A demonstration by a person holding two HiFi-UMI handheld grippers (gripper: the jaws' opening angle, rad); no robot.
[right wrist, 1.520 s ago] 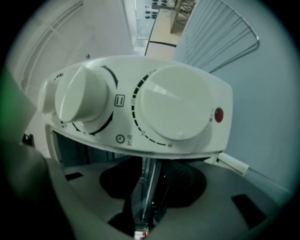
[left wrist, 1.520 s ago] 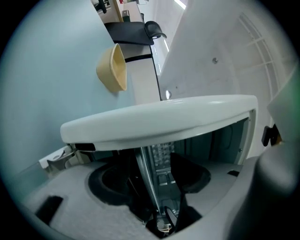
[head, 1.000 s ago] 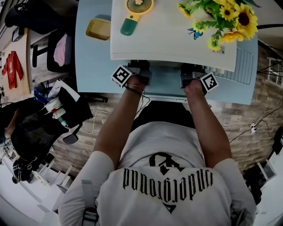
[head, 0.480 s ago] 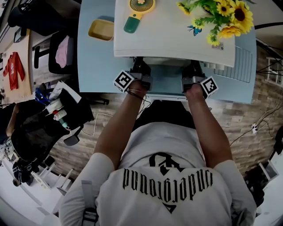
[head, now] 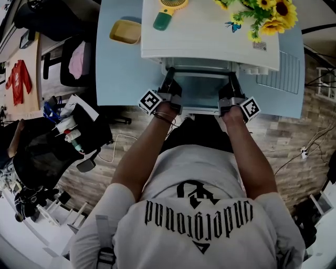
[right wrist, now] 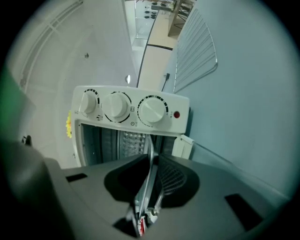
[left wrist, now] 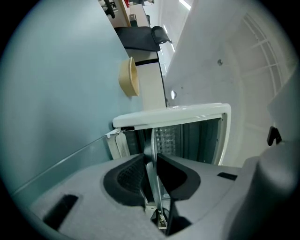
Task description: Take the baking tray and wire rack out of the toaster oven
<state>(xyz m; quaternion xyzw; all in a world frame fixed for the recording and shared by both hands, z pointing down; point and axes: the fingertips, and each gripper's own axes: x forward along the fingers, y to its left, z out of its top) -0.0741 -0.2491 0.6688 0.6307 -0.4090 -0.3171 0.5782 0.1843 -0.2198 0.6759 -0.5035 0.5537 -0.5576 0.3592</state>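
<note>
The white toaster oven [head: 210, 37] stands on the pale blue table [head: 121, 73] with its front open toward me. A thin metal baking tray [head: 199, 92] sticks out of its mouth, level, between my two hands. My left gripper [head: 170, 93] is shut on the tray's left rim [left wrist: 150, 149], and its jaws [left wrist: 152, 159] pinch the sheet edge-on. My right gripper [head: 230, 94] is shut on the right rim [right wrist: 150, 152], with the pads [right wrist: 152, 164] pressed against the metal. A wire rack [head: 281, 73] lies flat on the table to the oven's right, also visible as the rack [right wrist: 194, 51] in the right gripper view.
On the oven's top lie a green and yellow hand fan [head: 168, 13] and sunflowers [head: 268, 13]. A yellow dish [head: 125, 31] sits on the table to the left. The oven's glass door [right wrist: 225, 159] hangs open below the tray. Three knobs [right wrist: 152, 110] line the oven's right side.
Both grippers have come back toward my body, and more of the tray now shows outside the oven's mouth. Their grip on the rims looks unchanged.
</note>
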